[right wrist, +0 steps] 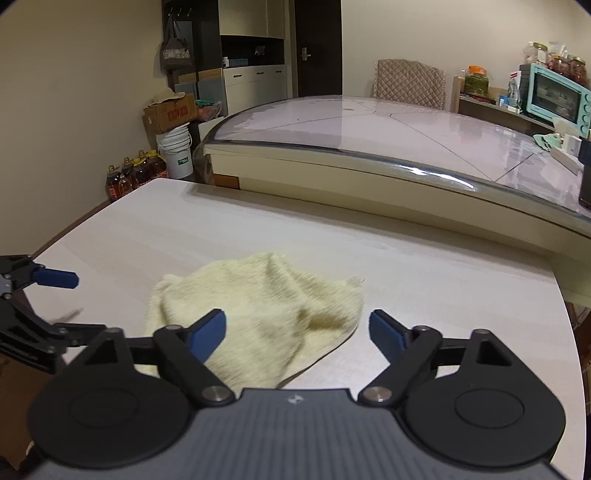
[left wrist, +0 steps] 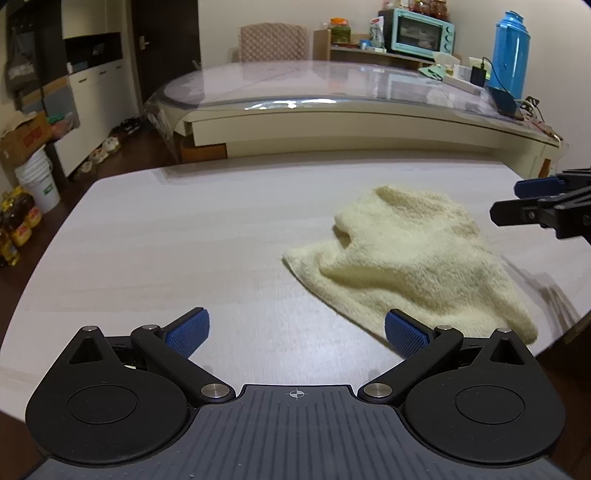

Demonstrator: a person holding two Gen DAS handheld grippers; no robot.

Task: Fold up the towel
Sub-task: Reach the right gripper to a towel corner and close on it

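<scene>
A cream fluffy towel (left wrist: 410, 258) lies crumpled on the pale wooden table (left wrist: 184, 240). My left gripper (left wrist: 297, 330) is open above the bare table, its right pad (left wrist: 404, 334) just over the towel's near edge. The right gripper (left wrist: 517, 205) shows at the right edge of that view, beyond the towel. In the right wrist view the towel (right wrist: 266, 306) lies below and between the fingers of my right gripper (right wrist: 297, 334), which stands open with its pads clear of the cloth. The left gripper (right wrist: 55, 295) reaches in from the left edge there.
A large table with a glossy cover (left wrist: 332, 85) stands just behind the wooden table. On it are a blue flask (left wrist: 511, 51), a phone and cables. A mint toaster oven (left wrist: 421, 31), a padded chair (left wrist: 273, 40), a white bucket (left wrist: 38, 181) and oil bottles (right wrist: 136, 173) stand around.
</scene>
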